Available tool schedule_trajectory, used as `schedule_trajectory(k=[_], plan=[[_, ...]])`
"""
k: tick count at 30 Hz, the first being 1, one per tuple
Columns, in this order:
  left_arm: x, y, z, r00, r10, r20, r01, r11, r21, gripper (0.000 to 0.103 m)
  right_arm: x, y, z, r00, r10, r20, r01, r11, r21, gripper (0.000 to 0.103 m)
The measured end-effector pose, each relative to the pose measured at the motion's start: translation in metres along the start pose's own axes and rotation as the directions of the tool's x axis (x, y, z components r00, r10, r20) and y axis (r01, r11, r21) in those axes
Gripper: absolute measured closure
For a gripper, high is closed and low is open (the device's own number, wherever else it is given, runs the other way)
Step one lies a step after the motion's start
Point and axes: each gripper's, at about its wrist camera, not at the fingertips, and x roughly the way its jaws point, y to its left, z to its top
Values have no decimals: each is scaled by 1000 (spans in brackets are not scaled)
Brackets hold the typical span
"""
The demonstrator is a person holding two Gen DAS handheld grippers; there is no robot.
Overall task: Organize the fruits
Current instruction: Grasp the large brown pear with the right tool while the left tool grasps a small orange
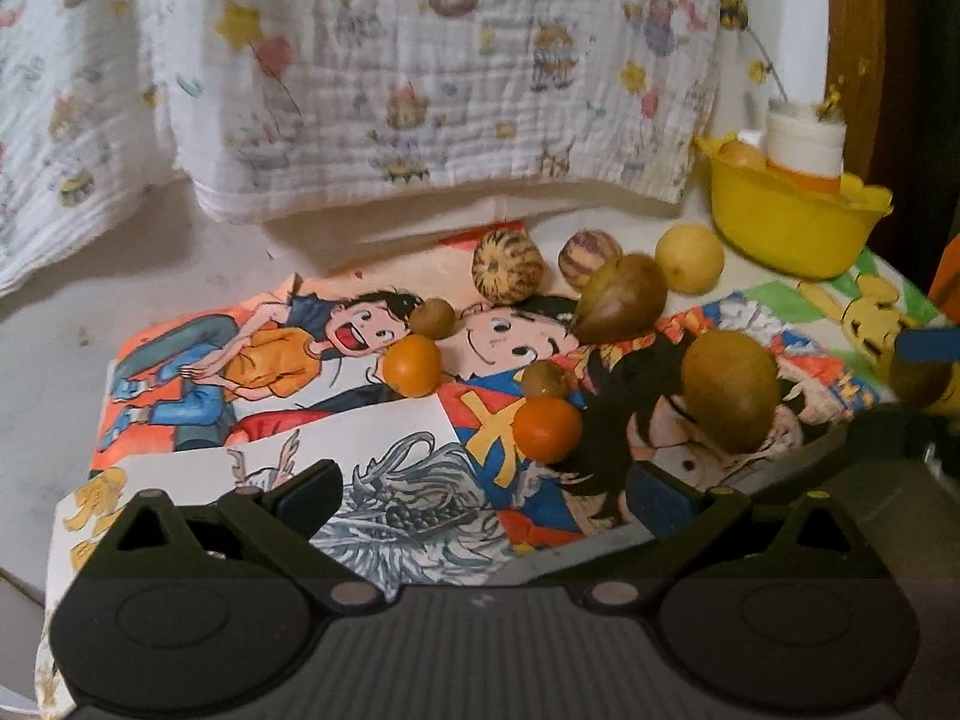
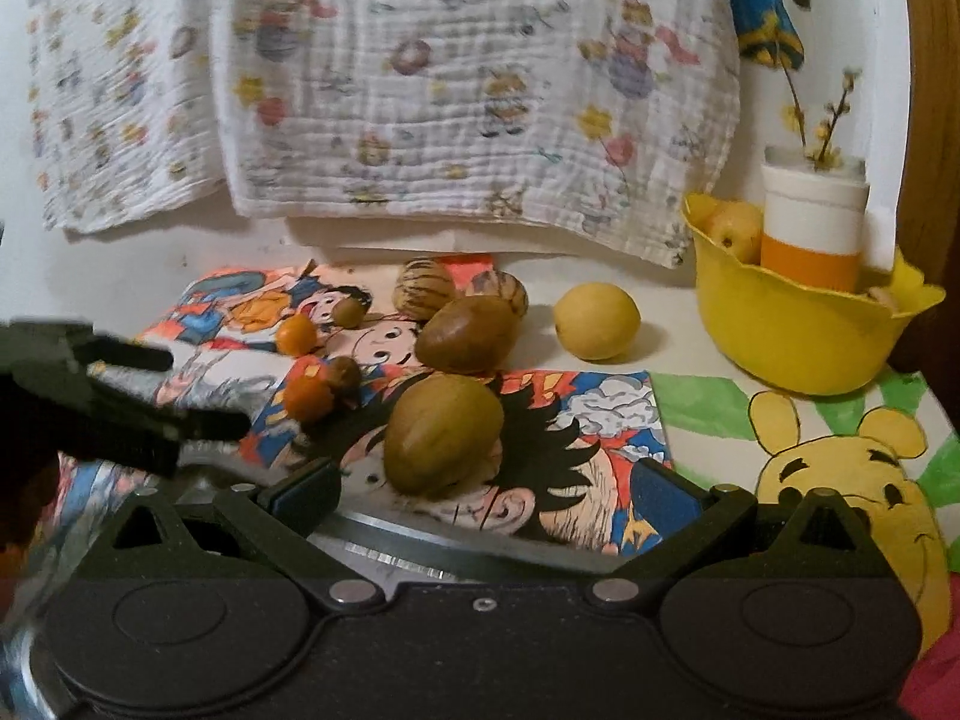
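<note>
Fruits lie on cartoon paper sheets: two brown oval fruits, two orange fruits, two small brown ones, two striped ones and a yellow one. A yellow bowl at the right holds a yellow fruit and a white-and-orange cup. My left gripper is open and empty, just short of the near orange fruit. My right gripper is open, with the near brown fruit just ahead between its fingers.
A patterned white cloth hangs behind the table. A Pooh drawing lies at the right. The left gripper shows at the left of the right wrist view. A metal surface lies under the right gripper.
</note>
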Motion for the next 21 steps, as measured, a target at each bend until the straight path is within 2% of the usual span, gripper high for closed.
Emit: schedule_trajectory(k=[8, 14, 21], plan=[[30, 2, 6, 998, -57, -21, 57, 998, 29, 8, 40, -9, 15, 995, 57, -79, -48, 993, 104, 3], [40, -3, 8, 997, -81, -10, 81, 993, 87, 22, 65, -8, 19, 989, 77, -123, -57, 986, 160, 13], [49, 0, 11, 990, -139, -6, 139, 988, 69, 41, 83, -6, 19, 985, 97, -145, -67, 978, 198, 22]])
